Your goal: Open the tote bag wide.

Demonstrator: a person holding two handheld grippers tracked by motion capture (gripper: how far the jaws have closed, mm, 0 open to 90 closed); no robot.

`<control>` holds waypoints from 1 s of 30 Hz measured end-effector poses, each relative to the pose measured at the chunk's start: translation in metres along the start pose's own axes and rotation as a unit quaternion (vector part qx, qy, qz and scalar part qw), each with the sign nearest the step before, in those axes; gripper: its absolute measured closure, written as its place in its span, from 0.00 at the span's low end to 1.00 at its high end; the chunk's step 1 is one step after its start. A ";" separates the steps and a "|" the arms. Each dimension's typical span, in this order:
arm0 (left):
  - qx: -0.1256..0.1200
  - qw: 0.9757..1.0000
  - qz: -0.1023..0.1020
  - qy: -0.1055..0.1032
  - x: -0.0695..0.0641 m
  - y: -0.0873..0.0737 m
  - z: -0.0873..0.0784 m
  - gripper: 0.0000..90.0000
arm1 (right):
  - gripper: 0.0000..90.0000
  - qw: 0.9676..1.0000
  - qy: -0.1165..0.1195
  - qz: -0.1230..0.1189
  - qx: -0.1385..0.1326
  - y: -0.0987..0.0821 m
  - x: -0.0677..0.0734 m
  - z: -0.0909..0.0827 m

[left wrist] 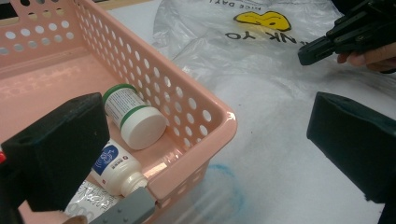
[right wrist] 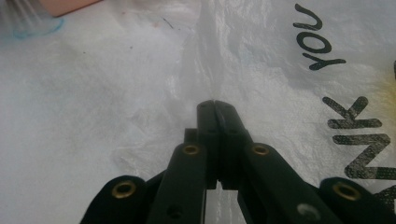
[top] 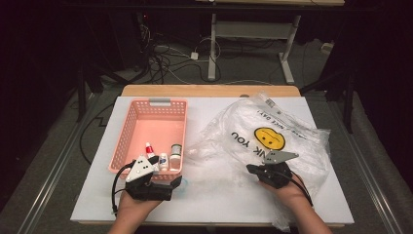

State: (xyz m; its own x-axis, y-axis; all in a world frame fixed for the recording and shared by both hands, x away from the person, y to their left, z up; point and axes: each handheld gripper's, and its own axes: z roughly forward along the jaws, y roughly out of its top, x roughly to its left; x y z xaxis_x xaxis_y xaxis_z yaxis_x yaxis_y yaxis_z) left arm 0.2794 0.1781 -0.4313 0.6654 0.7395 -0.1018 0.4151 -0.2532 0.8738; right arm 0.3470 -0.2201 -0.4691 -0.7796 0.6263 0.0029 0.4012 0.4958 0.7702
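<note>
Crinkled clear plastic bag [top: 272,139] with a yellow smiley face and black lettering lies spread over the right half of the white table [top: 92,195]. My right gripper [top: 254,169] rests at the bag's near-left part, jaws pressed together; a fold of film [right wrist: 205,70] rises just ahead of the tips, and I cannot tell whether it is pinched. My left gripper [top: 177,182] sits at the near-right corner of the pink perforated plastic basket [top: 127,126], jaws wide apart, holding nothing. Two white bottles [left wrist: 135,119] lie inside that basket corner, just beside a red-capped tube [top: 149,149].
</note>
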 end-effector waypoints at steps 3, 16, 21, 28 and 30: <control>-0.002 1.000 -0.001 0.001 0.000 0.000 0.000 0.00 | 1.00 1.000 -0.003 0.001 -0.016 0.002 0.000 -0.005; 0.000 1.000 0.000 0.000 0.001 0.000 0.001 0.00 | 1.00 0.997 -0.036 -0.017 -0.065 0.016 0.002 -0.030; -0.001 1.000 0.000 0.000 0.001 0.000 0.000 0.00 | 1.00 0.995 -0.049 -0.025 -0.077 0.022 0.003 -0.037; 0.000 1.000 0.001 -0.001 0.000 0.000 0.001 0.00 | 1.00 0.992 -0.065 -0.029 -0.107 0.032 0.000 -0.052; 0.000 1.000 0.001 -0.002 0.000 0.000 0.001 0.00 | 1.00 0.991 -0.066 -0.028 -0.110 0.033 0.000 -0.053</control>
State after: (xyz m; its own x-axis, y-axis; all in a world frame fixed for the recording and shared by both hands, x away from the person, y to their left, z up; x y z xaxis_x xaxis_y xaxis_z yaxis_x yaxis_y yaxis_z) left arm 0.2798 0.1776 -0.4318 0.6684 0.7369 -0.1011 0.4129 -0.2545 0.8745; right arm 0.3344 -0.2361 -0.4099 -0.7226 0.6816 -0.1154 0.2333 0.3976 0.8874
